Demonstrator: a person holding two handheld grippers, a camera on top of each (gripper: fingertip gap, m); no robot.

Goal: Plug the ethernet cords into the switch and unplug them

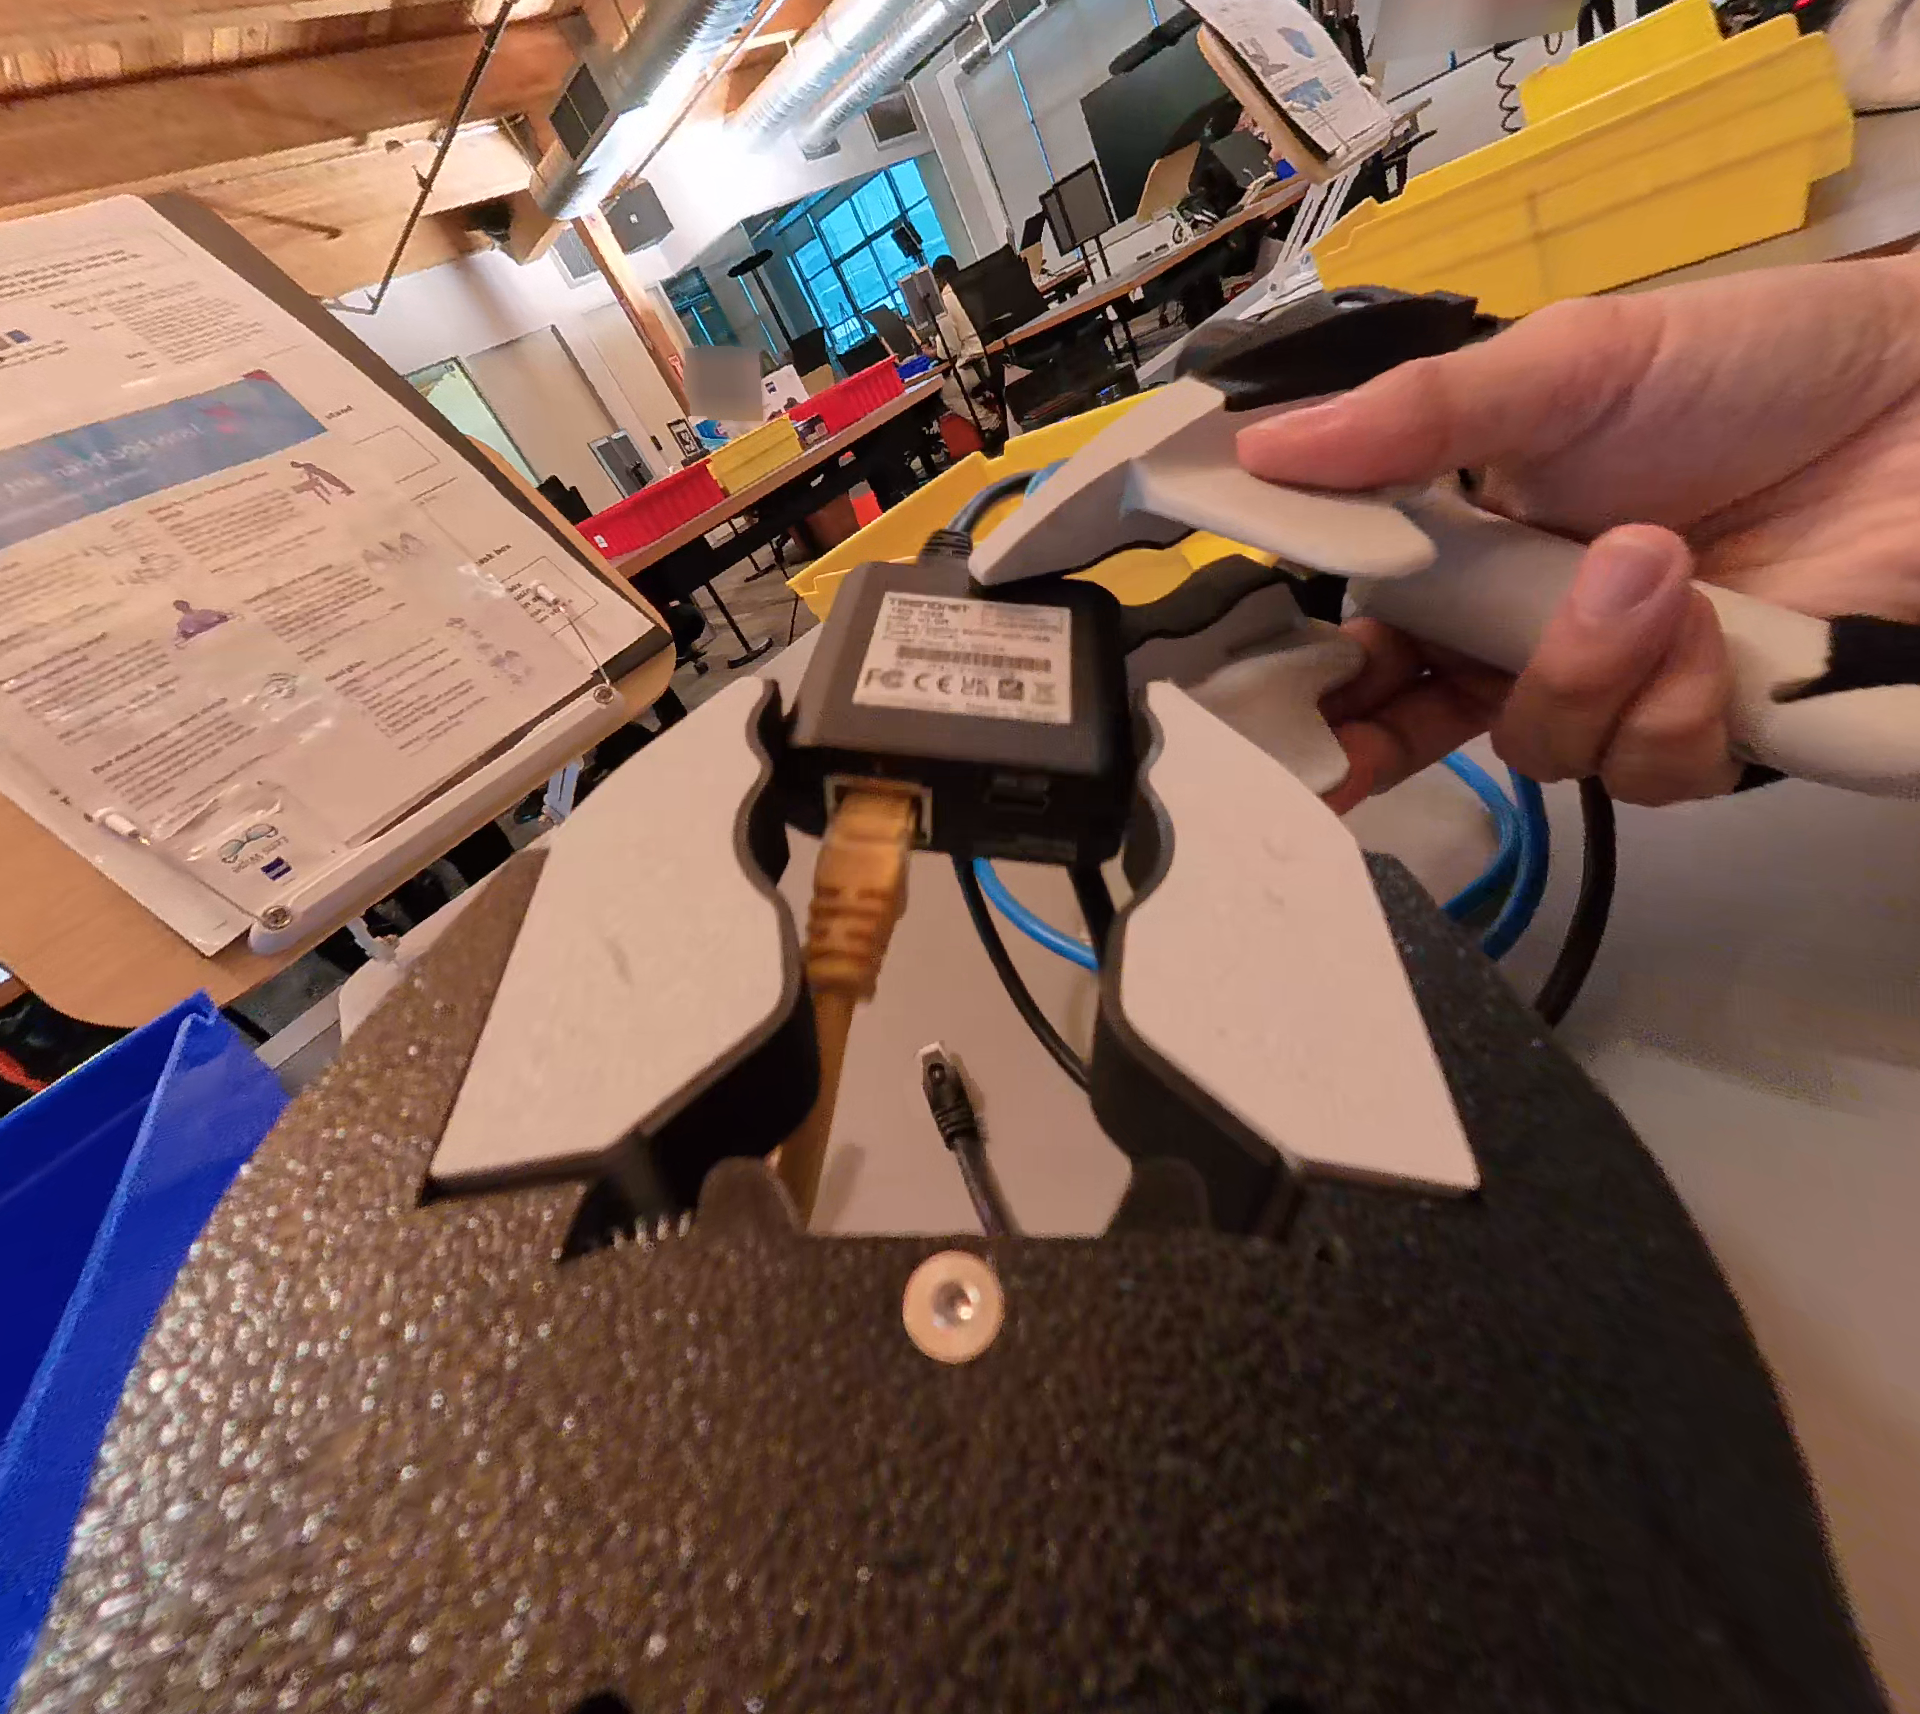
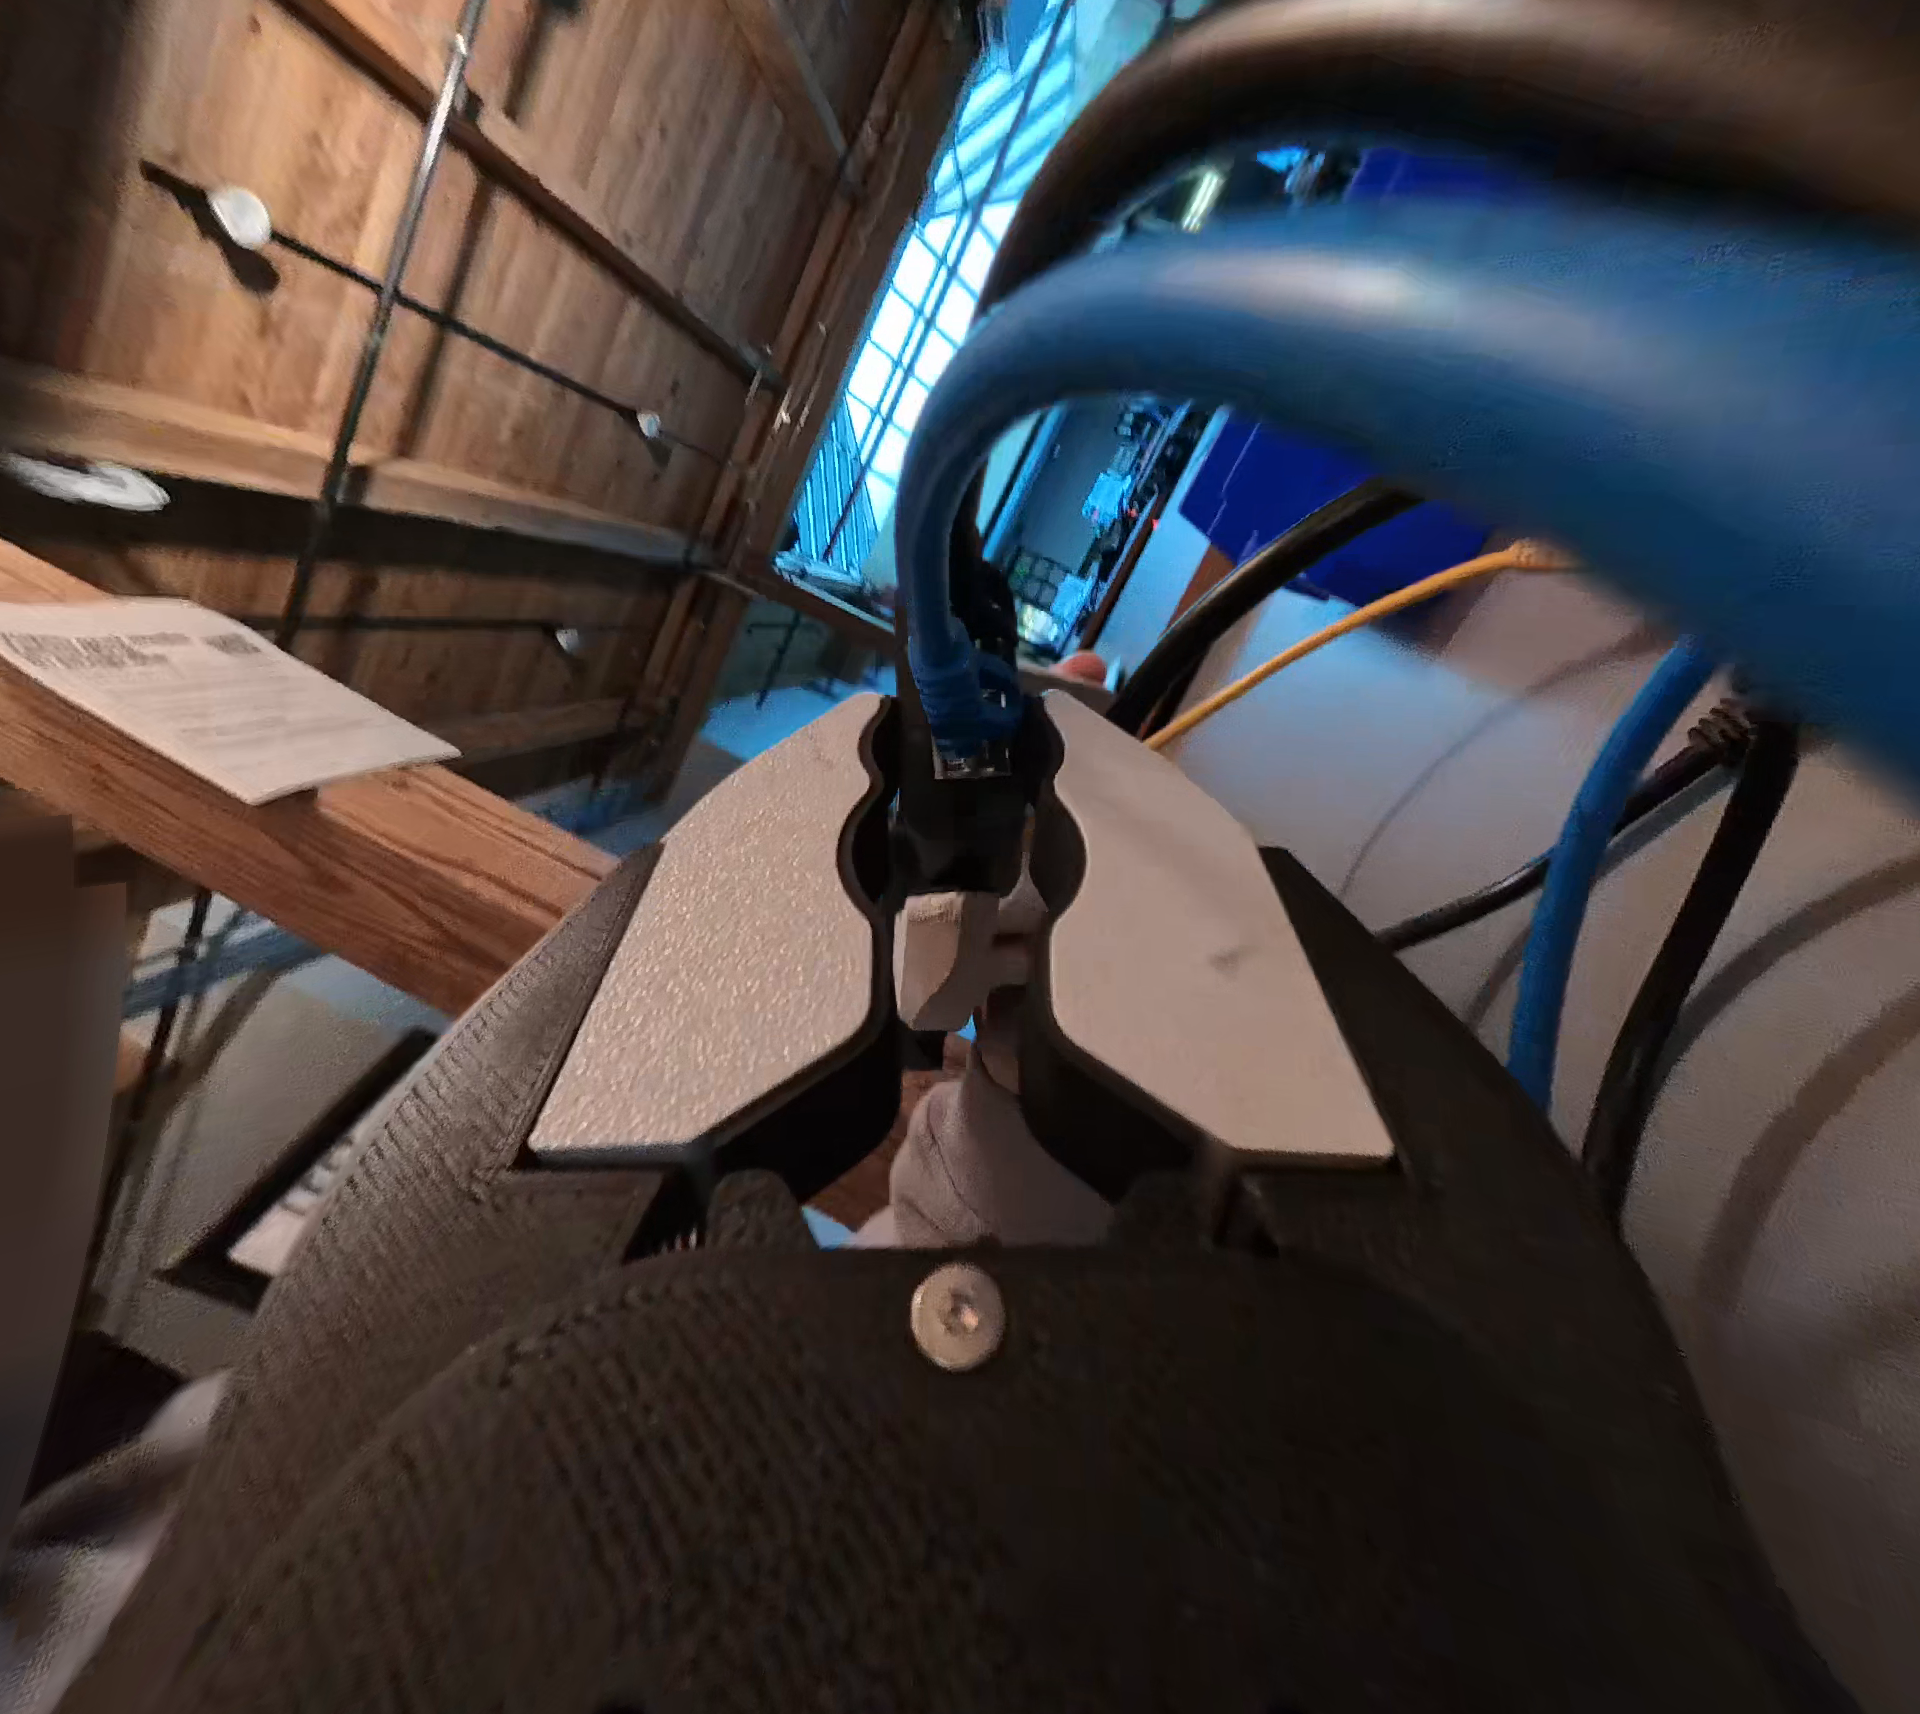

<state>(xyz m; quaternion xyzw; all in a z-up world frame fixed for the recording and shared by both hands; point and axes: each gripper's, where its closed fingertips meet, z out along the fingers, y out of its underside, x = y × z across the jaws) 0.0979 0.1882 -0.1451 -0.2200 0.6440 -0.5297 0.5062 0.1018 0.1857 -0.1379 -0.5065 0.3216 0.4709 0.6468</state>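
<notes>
My left gripper [image 1: 956, 708] is shut on the sides of a small black switch [image 1: 966, 646], held up off the table. A yellow ethernet cord [image 1: 857, 885] is plugged into the switch's near left port; the port beside it is empty. A blue ethernet cord [image 2: 1455, 334] loops overhead, and its plug [image 2: 956, 719] sits in the switch's far end. My right gripper [image 2: 966, 719] is shut on that blue plug. In the left wrist view a hand [image 1: 1610, 521] holds the right gripper [image 1: 1039, 552] over the switch's far end.
A loose black barrel plug [image 1: 945, 1103] lies below the switch on the grey table [image 1: 1714, 989]. A clipboard with printed sheets [image 1: 260, 573] stands at left, a blue bin [image 1: 94, 1197] at lower left, and yellow bins [image 1: 1610, 147] at back right. Left and right tips are no more than a few centimetres apart.
</notes>
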